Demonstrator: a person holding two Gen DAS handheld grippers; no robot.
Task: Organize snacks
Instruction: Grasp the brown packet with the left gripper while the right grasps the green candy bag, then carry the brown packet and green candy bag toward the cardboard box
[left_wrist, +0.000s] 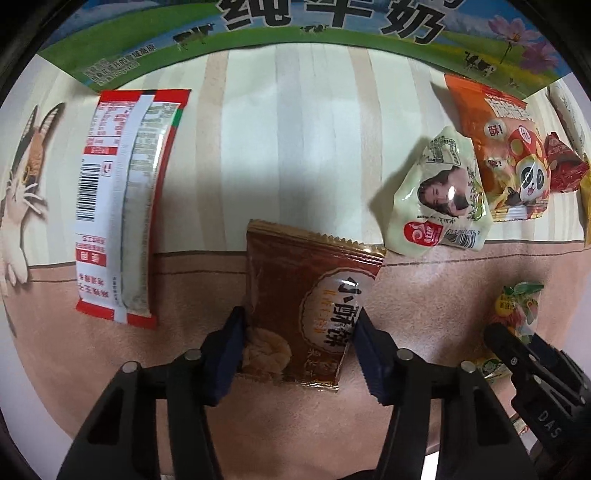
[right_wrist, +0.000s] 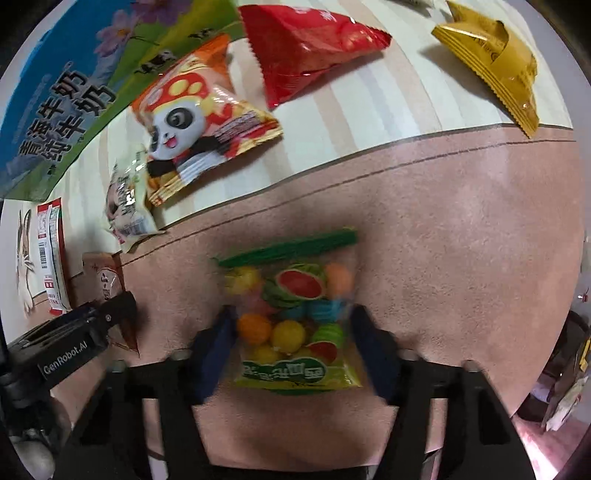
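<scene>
The left gripper pinches a brown pastry packet by its sides, near the tablecloth's striped band. The right gripper clamps a fruit-candy bag over the plain pink band. Farther off lie a long red-and-white wrapper at left, and a pale green packet and an orange panda bag at right, before a milk carton.

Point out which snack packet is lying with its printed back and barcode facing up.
The long red-and-white packet far left by the cat picture: its barcode panel and back seam face up.
</scene>
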